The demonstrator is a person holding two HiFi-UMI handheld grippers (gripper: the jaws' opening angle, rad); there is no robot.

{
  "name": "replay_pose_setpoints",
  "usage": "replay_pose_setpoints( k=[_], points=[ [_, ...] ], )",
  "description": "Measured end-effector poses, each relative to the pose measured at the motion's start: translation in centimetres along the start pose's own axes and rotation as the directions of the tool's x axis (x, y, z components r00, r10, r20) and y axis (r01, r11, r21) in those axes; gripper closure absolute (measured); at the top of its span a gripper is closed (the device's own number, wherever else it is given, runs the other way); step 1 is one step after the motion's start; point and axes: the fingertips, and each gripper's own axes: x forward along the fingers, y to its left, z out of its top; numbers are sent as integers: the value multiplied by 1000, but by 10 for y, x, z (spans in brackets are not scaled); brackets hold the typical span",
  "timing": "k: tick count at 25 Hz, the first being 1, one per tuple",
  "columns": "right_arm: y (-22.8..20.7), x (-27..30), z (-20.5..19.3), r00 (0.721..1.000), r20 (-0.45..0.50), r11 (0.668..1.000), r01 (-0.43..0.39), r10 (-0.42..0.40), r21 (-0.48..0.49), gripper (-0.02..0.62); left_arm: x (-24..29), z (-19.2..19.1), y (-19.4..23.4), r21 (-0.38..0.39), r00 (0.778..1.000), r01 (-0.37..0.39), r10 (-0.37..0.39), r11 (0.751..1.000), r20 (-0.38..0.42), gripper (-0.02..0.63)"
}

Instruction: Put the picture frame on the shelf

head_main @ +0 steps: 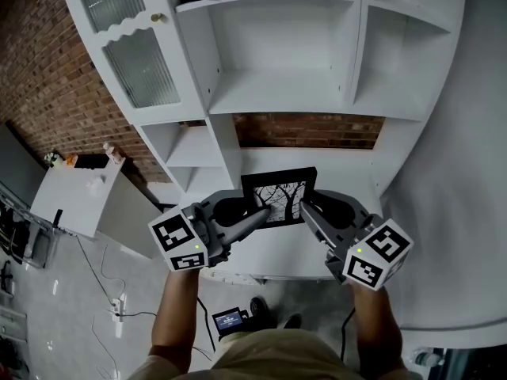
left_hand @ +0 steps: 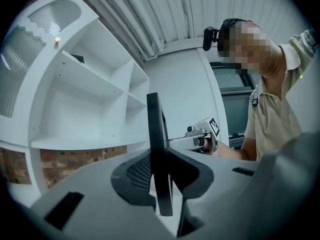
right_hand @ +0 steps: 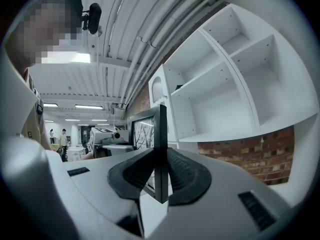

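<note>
Carry step.
- Left gripper (head_main: 255, 214) is clamped on the picture frame (head_main: 279, 196) at its 9 o'clock edge.
- Right gripper (head_main: 307, 209) is clamped on the 3 o'clock edge.
- Frame is upright between them, short of the shelf (head_main: 277, 101) at 12 o'clock.
- Next, likely: raise together, reach forward, set it down level.

Workshop — brick wall (head_main: 47, 85), ceiling pipes (right_hand: 145, 39)

Left gripper (head_main: 264, 210) at 8 o'clock and right gripper (head_main: 306, 209) at 4 o'clock of the picture frame (head_main: 279, 196), both level, fingers (head_main: 249, 222) clamped on its edges.
</note>
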Motion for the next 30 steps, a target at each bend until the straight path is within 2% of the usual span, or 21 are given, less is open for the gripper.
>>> replay_pose_setpoints(
  k=[6,10,16,19,24,30],
  points=[
    [-11,41,16,1000,-4,1000,16,-16,-21,518,-13,13,41,37,999,-28,27,999,25,548],
    [-18,70,28,999,9,999,38,-38,-35,518,-28,25,75,51,997,-39,35,998,69,540],
    [-35,114,43,996,20,995,83,-82,-54,518,-45,34,127,45,991,-52,46,998,126,528],
    [-50,140,49,996,12,995,91,-91,-51,518,-52,38,160,32,986,-82,76,996,151,528],
    [-62,158,50,997,7,996,77,-77,-40,518,-59,38,181,27,979,-123,117,992,168,528],
    [-60,157,55,999,21,999,35,-34,-35,518,-63,45,175,37,963,-192,181,981,197,528]
  ],
)
